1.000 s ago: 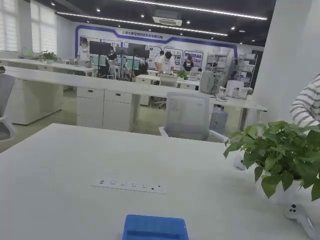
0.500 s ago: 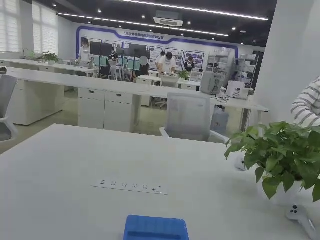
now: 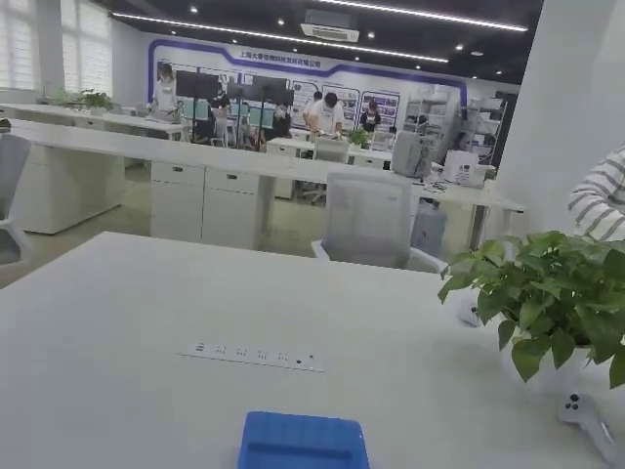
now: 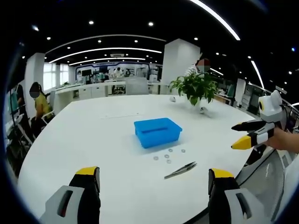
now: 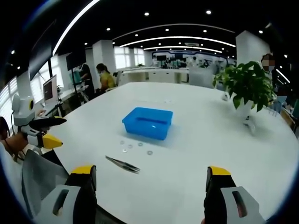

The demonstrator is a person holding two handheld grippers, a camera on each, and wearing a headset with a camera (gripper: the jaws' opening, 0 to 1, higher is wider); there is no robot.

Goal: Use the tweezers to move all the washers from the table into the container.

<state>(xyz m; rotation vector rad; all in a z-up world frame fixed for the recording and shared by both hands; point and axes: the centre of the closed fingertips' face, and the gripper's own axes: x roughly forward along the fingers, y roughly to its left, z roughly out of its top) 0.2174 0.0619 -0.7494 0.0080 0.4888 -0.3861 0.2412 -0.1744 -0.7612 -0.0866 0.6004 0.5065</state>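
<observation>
White table (image 4: pixel 84 140), busy office behind. Jaws spread wide, nothing held: left gripper (image 4: pixel 153 173), right gripper (image 5: pixel 149 171). Risk: tweezers (image 4: pixel 180 170) lie flat, lower centre; clumsy pinch could shove them into washers (image 4: pixel 166 156) just above, scatter them. Count: one tweezers, five washers, one blue container (image 4: pixel 159 139) mid-frame, two grippers.

left tongs (image 4: pixel 152 173), bottom of the left gripper view: two blocky jaws with light grey shells, a dark slot in each, black upper sections and yellow caps on the tips. right tongs (image 5: pixel 147 171), bottom of the right gripper view: same build, same grey/black/yellow scheme. Seen side-on at the right edge of the left gripper view, they have slim black jaws, pointed yellow tips and a white-grey housing above.
</observation>
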